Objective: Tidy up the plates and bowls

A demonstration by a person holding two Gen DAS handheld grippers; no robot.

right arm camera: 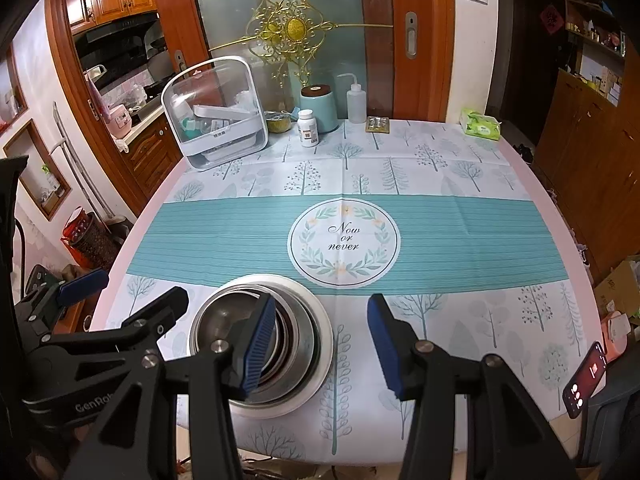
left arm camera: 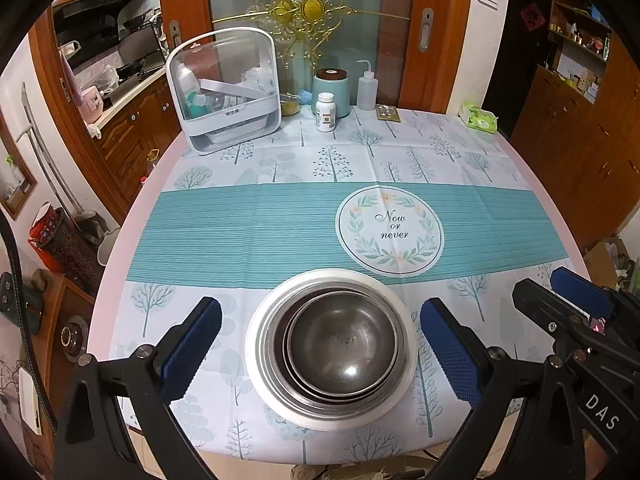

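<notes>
Several steel bowls (left arm camera: 344,344) sit nested on a white plate (left arm camera: 404,308) near the front edge of the table. In the left wrist view my left gripper (left arm camera: 320,304) stands open, with one blue pad on each side of the stack; its pads do not press on it. My right gripper (left arm camera: 560,296) shows at the right edge of that view. In the right wrist view my right gripper (right arm camera: 320,300) is open, to the right of the stack. Its left finger crosses in front of the bowls (right arm camera: 224,316), and the plate rim (right arm camera: 320,332) and bare cloth lie between its pads. My left gripper (right arm camera: 132,288) hangs at the left.
At the back of the table stand a clear storage box (left arm camera: 224,88), a teal canister (left arm camera: 330,92), a pill bottle (left arm camera: 325,112), a squeeze bottle (left arm camera: 366,86), a blister pack (left arm camera: 387,113) and a tissue pack (left arm camera: 478,118). A phone (right arm camera: 584,380) lies off the table's right edge.
</notes>
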